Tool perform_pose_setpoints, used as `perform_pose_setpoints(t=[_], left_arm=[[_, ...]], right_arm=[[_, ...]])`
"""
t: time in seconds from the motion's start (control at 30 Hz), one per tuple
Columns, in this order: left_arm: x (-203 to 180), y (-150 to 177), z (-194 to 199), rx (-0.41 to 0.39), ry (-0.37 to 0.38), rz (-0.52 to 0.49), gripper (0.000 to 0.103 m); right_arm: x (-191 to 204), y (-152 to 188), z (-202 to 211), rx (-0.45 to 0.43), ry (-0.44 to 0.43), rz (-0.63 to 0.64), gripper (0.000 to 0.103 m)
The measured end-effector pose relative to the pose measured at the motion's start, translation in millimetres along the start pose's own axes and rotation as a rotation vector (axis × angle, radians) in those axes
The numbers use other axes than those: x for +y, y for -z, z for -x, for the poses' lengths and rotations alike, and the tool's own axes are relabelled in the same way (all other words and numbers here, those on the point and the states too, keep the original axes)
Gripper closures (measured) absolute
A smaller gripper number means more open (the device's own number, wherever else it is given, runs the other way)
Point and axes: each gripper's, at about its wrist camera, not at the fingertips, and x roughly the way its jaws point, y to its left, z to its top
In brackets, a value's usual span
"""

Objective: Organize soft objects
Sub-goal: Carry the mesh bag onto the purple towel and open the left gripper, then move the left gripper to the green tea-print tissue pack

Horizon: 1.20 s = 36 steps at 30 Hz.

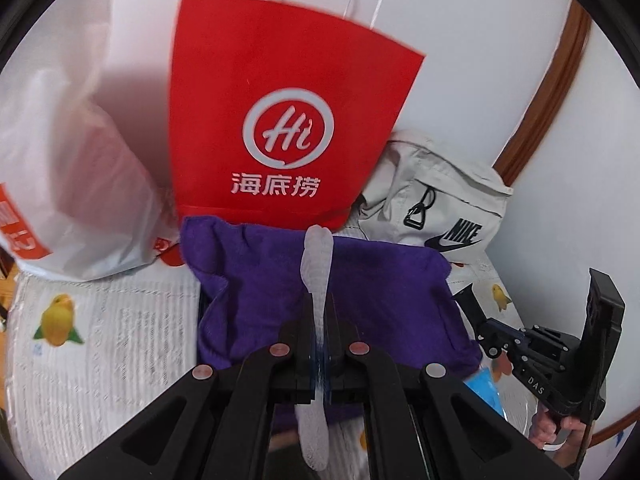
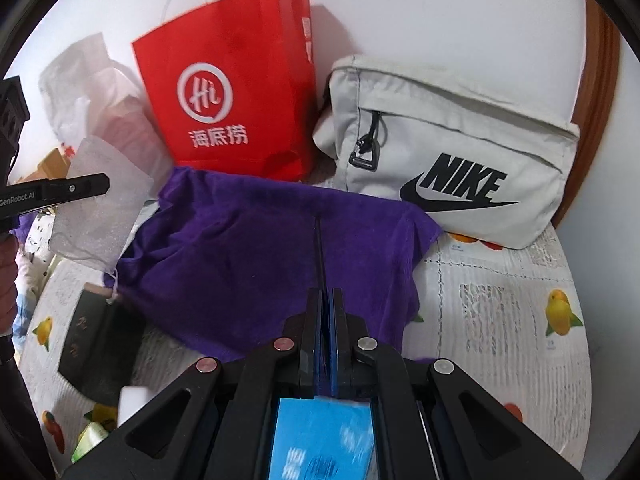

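White embossed cloth printed with yellow fruit covers the round counter (image 2: 500, 300), which has a wooden rim and sits against a white wall. Ahead and left of the left claw (image 1: 320, 312), which is clamped on a white foam pouch (image 1: 318, 264), sits a white plastic bag (image 1: 80, 184). Straight ahead stands a red paper bag (image 1: 280, 120) marked "Hi" and "海底捞". A purple towel (image 2: 260, 248) lies just beyond both claws. The right claw (image 2: 326, 308) is pressed together on a thin blue packet (image 2: 324, 440). Ahead and right rests a beige "NIKE" pouch (image 2: 460, 140).
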Motion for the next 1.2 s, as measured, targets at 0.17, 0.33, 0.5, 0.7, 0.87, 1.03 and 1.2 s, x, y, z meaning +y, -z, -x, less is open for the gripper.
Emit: perform_pose_setpoints(t=[0.17,0.33,0.5,0.7,0.87,1.03,1.2], left_arm=[[-2,-12,-41,0.05,0.031,0.0,0.1],[-1,-18,-76,0.109,0.042,0.003,0.1],[6,-16,-108,0.181,-0.03,-0.007,0.1],[11,-15,-119,0.211,-0.054,0.001,0.1],[10,-13,-120,0.226,-0.09,-0.04,0.071],[11,-13,-108,0.206,-0.139,-0.077,0.045],[12,-15,-86,0.182,-0.18,-0.084,0.041]], right_arm=[[-5,-6,-28,0.043,-0.008,-0.007,0.1],[-6,-10,-51,0.088,-0.008,-0.007,0.1],[-6,-8,-74,0.157,-0.013,0.0,0.1],[-5,-8,-85,0.196,-0.001,0.01,0.1],[-4,-6,-92,0.228,0.002,0.008,0.098],[0,-7,-95,0.234,0.007,0.039,0.071],[-2,-4,-74,0.19,0.01,0.036,0.056]])
